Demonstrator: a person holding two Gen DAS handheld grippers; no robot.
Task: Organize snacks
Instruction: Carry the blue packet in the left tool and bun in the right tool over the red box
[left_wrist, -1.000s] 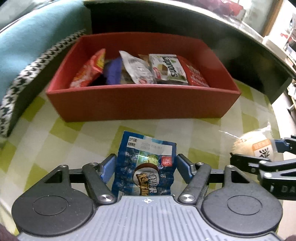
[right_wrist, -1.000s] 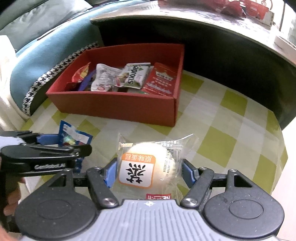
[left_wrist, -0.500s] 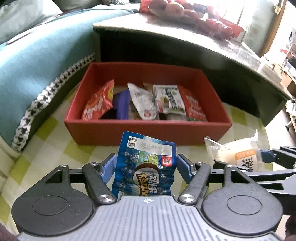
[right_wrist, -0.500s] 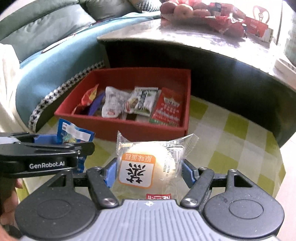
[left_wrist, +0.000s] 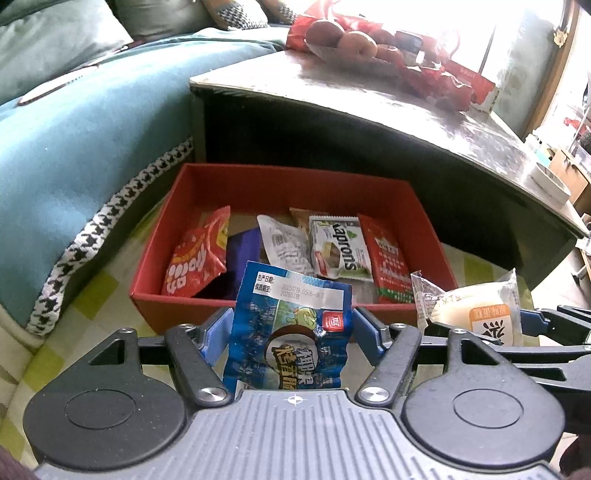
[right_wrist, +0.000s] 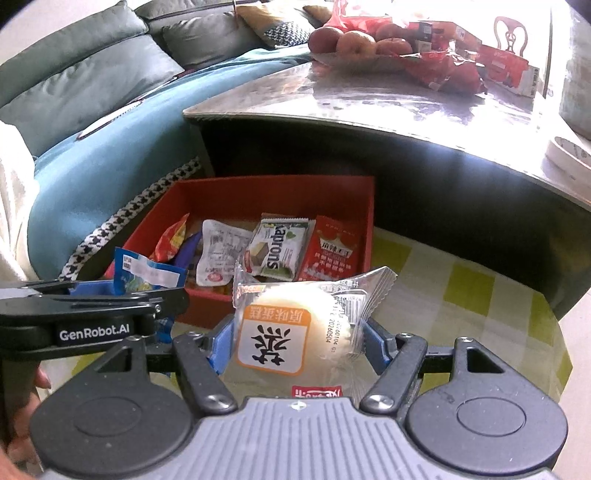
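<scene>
The left gripper (left_wrist: 291, 328) grasps a blue snack packet (left_wrist: 290, 332), and the right gripper (right_wrist: 297, 338) grasps a wrapped bun (right_wrist: 295, 332); both are held above the checked cloth (right_wrist: 461, 295). This looks like the carrying step. Next, each must go over the red box (left_wrist: 295, 184) just behind and release.

Green-and-white checked cloth (left_wrist: 92, 295), red box (left_wrist: 258, 184) of snack packets resting on it, beside dark low table (right_wrist: 406, 110)
</scene>
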